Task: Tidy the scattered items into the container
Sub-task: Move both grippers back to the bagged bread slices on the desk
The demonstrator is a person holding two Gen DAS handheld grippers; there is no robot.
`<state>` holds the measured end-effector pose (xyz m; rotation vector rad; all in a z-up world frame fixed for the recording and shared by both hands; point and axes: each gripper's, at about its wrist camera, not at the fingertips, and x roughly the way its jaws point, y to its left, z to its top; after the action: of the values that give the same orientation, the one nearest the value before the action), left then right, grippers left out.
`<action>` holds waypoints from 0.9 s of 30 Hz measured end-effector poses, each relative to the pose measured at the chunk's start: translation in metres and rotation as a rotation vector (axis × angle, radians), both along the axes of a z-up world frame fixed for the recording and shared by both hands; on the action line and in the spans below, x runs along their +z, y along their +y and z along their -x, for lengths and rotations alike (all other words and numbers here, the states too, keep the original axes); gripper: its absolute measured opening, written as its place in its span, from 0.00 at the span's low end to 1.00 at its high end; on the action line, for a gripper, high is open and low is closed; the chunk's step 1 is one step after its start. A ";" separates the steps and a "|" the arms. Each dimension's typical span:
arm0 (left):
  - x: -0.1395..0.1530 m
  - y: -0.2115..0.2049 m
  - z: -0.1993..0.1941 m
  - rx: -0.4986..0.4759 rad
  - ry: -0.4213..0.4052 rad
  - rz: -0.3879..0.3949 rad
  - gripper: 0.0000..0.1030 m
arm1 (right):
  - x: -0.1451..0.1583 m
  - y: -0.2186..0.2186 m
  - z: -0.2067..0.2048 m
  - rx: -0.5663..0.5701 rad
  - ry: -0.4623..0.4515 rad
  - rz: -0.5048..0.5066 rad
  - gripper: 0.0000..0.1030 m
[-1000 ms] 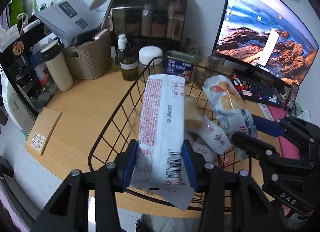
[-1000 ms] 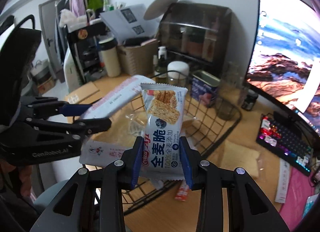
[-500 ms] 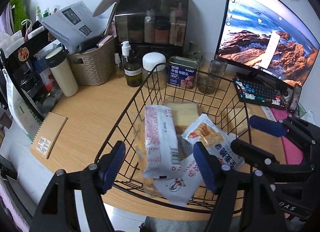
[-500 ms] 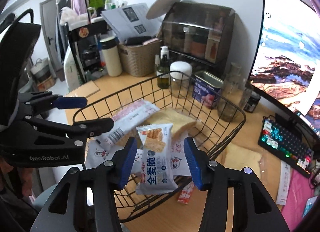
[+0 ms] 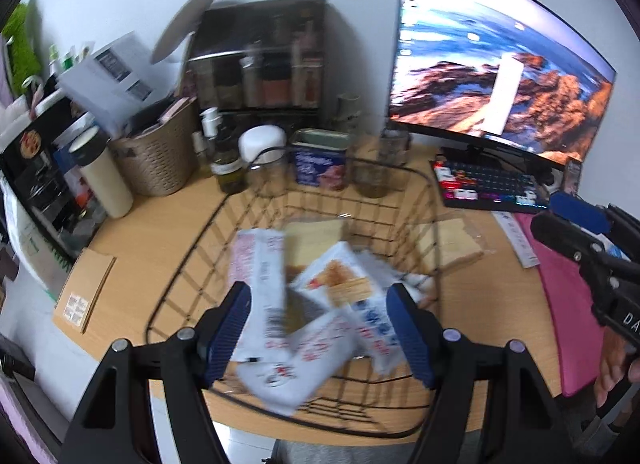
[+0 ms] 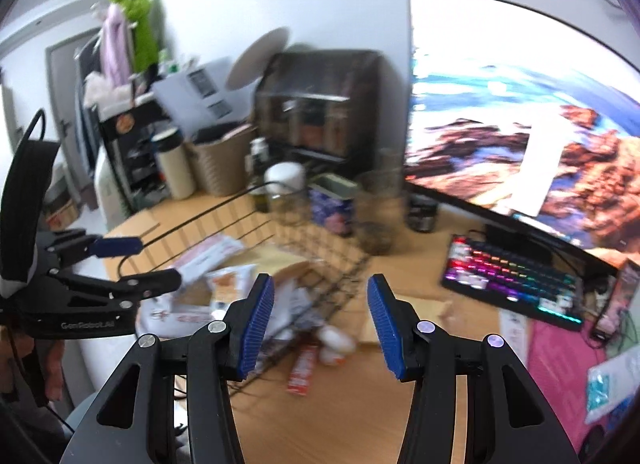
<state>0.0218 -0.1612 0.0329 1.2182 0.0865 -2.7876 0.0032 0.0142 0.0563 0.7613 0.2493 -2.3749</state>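
Observation:
A black wire basket [image 5: 434,264] stands on the wooden desk and holds a long white snack packet [image 5: 258,276], a cracker packet [image 5: 344,288], another white packet [image 5: 296,364] and a slice of bread [image 5: 316,232]. My left gripper [image 5: 320,336] is open and empty above the basket's near side. My right gripper [image 6: 320,328] is open and empty to the right of the basket [image 6: 332,280]. On the desk outside the basket lie a small red packet [image 6: 302,370], a small white item [image 6: 336,344] and a bagged bread slice [image 6: 404,316], which also shows in the left wrist view [image 5: 452,244].
A monitor [image 5: 496,75] and lit keyboard [image 6: 516,280] stand at the right. A tin [image 5: 320,159], jars, bottles, a woven basket [image 5: 156,159] and a dark cabinet [image 5: 260,59] line the back. A notebook [image 5: 84,296] lies at the left; a pink mat [image 5: 572,320] at the right.
Both grippers opened and dropped their packets into the basket, then drew back. The right gripper has swung to the right, off the basket. Both views are blurred by motion now.

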 end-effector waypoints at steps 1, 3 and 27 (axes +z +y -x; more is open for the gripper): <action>0.001 0.008 0.002 -0.014 0.000 0.003 0.73 | 0.001 0.007 0.000 -0.009 0.002 0.002 0.48; 0.002 0.027 0.006 -0.050 -0.003 0.010 0.73 | 0.004 0.023 0.000 -0.034 0.006 0.010 0.48; -0.098 0.195 0.146 -0.260 -0.215 0.072 0.73 | -0.044 0.192 0.062 -0.260 -0.103 0.006 0.48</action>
<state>-0.1241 0.0341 -0.0651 1.6051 -0.2007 -2.8147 -0.0593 0.2066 0.0123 0.9607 0.1050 -2.5658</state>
